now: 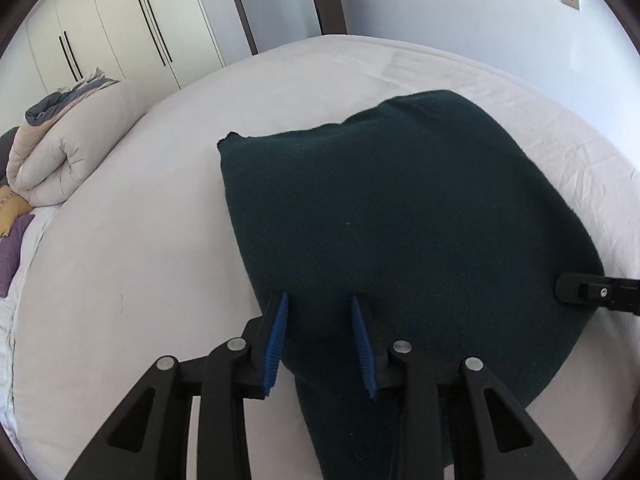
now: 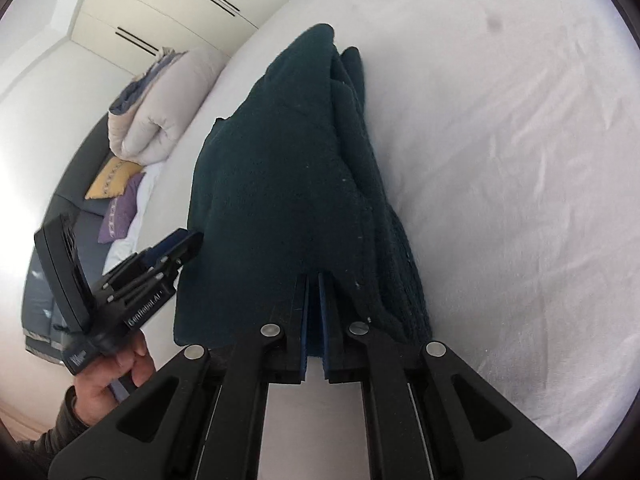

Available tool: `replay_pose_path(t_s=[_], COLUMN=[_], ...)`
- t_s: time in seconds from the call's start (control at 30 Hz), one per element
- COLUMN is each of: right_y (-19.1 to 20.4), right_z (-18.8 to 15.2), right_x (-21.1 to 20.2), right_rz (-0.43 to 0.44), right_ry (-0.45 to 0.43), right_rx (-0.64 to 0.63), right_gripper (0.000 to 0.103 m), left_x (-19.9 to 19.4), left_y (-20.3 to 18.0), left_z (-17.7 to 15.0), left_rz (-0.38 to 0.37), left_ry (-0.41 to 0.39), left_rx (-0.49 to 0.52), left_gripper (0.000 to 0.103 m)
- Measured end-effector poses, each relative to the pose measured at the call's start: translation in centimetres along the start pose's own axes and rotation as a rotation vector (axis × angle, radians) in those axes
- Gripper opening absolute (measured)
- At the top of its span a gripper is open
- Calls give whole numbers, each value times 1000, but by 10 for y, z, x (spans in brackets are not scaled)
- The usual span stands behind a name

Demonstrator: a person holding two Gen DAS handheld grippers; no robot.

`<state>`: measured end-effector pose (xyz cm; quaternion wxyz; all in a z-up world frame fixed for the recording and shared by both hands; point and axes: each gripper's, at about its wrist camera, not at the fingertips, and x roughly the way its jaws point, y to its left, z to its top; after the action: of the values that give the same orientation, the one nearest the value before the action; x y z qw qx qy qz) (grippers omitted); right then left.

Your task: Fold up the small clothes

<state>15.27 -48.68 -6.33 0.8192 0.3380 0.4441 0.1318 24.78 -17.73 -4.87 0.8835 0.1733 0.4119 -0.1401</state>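
White-sheeted bed [image 1: 120, 240] bearing a dark green knitted garment [image 1: 400, 220], soft and limp; left gripper [image 1: 320, 312] spread, empty, over its near edge; right gripper [image 2: 314, 280] pinched onto that edge, the sensible hold.

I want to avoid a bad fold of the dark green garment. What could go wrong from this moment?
1. The left tongs are open, so only the right tongs pinch the dark green garment; a one-sided pull may skew it.
2. The layers at the garment's right edge look bunched and could slip apart.
3. Dragging it may wrinkle the white sheet further.
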Motion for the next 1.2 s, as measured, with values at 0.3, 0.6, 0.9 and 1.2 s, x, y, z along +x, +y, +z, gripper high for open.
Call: replay_pose_path(t_s=[0.3,0.6,0.9,1.2], right_y=[29,16,8,57], right_z=[15,85,114,99], right_x=[-43,-28,64,83], right_rz=[1,-38,-52,-335], right_ry=[-120,-90,51,16], right_rx=[-82,-47,-19,-207], right_gripper=[54,85,45,24], left_x=[-33,57,77,56], left_y=[45,100,80,50], left_z=[16,14,36,49], left_rz=[-71,-457,-539,-389], left_ry=[-129,157,225,175], left_rx=[-145,-491,-493,-348], left_gripper=[96,82,66,39])
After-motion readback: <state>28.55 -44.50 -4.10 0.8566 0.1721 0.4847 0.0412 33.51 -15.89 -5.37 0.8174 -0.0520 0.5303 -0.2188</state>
